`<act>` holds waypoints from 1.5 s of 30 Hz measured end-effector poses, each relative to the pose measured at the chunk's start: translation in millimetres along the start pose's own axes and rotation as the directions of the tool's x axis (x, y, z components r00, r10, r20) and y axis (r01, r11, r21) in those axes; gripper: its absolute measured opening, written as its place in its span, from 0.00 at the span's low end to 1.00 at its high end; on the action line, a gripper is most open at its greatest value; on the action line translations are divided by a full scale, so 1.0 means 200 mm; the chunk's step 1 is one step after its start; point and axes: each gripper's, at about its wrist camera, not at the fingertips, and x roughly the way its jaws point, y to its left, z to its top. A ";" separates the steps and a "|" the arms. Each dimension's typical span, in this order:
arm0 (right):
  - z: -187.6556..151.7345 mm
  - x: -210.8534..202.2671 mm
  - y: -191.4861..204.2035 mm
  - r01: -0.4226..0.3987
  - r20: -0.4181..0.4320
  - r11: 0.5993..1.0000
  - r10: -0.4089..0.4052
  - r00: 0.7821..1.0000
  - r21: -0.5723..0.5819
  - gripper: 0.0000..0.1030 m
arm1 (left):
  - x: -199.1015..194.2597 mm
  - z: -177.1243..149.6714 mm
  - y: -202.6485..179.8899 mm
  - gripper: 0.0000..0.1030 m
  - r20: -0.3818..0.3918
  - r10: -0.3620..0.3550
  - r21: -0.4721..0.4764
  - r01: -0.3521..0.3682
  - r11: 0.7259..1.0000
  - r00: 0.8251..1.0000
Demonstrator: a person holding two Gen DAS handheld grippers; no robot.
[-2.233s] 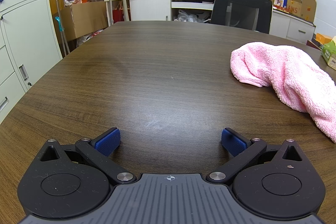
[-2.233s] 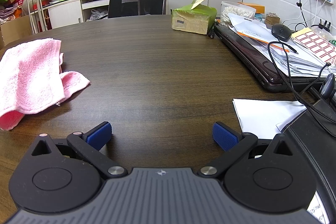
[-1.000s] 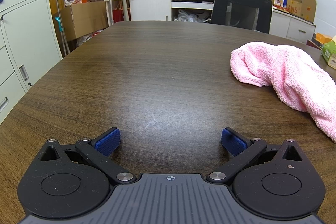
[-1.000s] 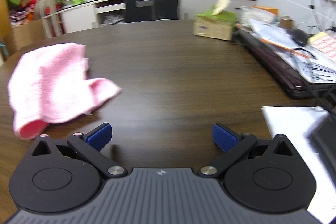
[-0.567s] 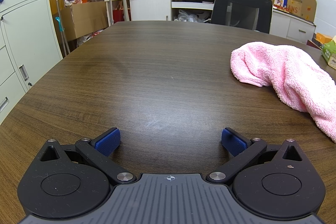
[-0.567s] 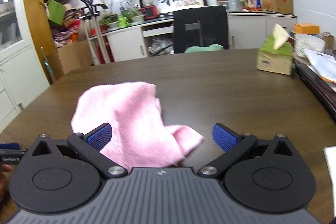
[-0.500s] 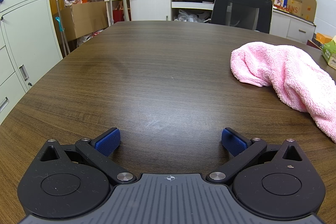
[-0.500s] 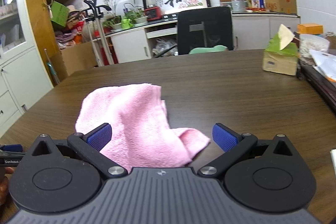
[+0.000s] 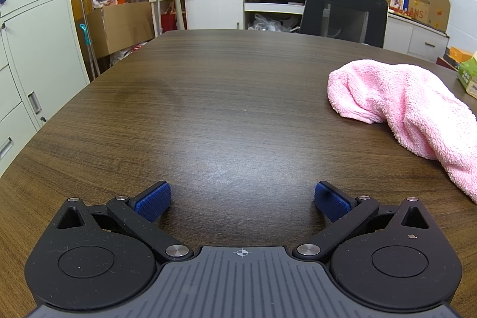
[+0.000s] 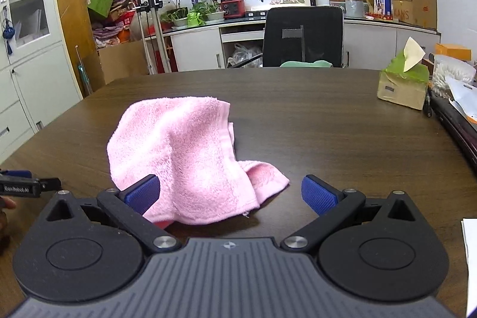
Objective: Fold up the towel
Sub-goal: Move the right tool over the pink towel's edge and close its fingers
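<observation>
A crumpled pink towel [image 10: 190, 151] lies in a heap on the dark wooden table [image 10: 342, 127]. In the right wrist view it sits straight ahead, its near edge between my blue pads. My right gripper [image 10: 228, 194] is open and empty, raised above the table just before the towel. In the left wrist view the towel [image 9: 411, 112] lies at the far right. My left gripper [image 9: 242, 200] is open and empty, low over the bare table [image 9: 208, 97], well to the left of the towel. The left gripper's tip shows at the left edge of the right wrist view [image 10: 26, 184].
A green tissue box [image 10: 402, 85] stands at the table's back right, with papers and a dark laptop [image 10: 456, 121] along the right edge. A white sheet [image 10: 471, 246] lies near right. A black office chair [image 10: 304, 35] stands behind the table. Cabinets line the left wall.
My right gripper has swung left and lifted, so the towel moved from the far left of its view to straight ahead. The left gripper and the towel have not moved.
</observation>
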 end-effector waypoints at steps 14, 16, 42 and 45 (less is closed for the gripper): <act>-0.07 0.11 0.07 -0.020 -0.063 0.999 0.017 0.998 -0.050 0.76 | 0.00 0.00 0.00 1.00 0.000 0.002 -0.001 -0.002 1.000 1.000; -0.07 0.12 0.05 -0.024 -0.069 0.999 0.022 0.997 -0.028 0.73 | 0.00 0.00 0.00 1.00 0.000 0.002 -0.001 -0.002 1.000 1.000; -0.06 0.10 0.01 -0.032 -0.045 0.999 0.032 0.998 0.002 0.06 | 0.00 0.00 0.00 1.00 0.000 0.002 -0.001 -0.002 1.000 1.000; -0.05 0.07 0.03 -0.069 -0.025 0.998 0.069 0.997 0.004 0.06 | 0.00 0.00 0.00 1.00 0.000 0.002 -0.001 -0.002 1.000 1.000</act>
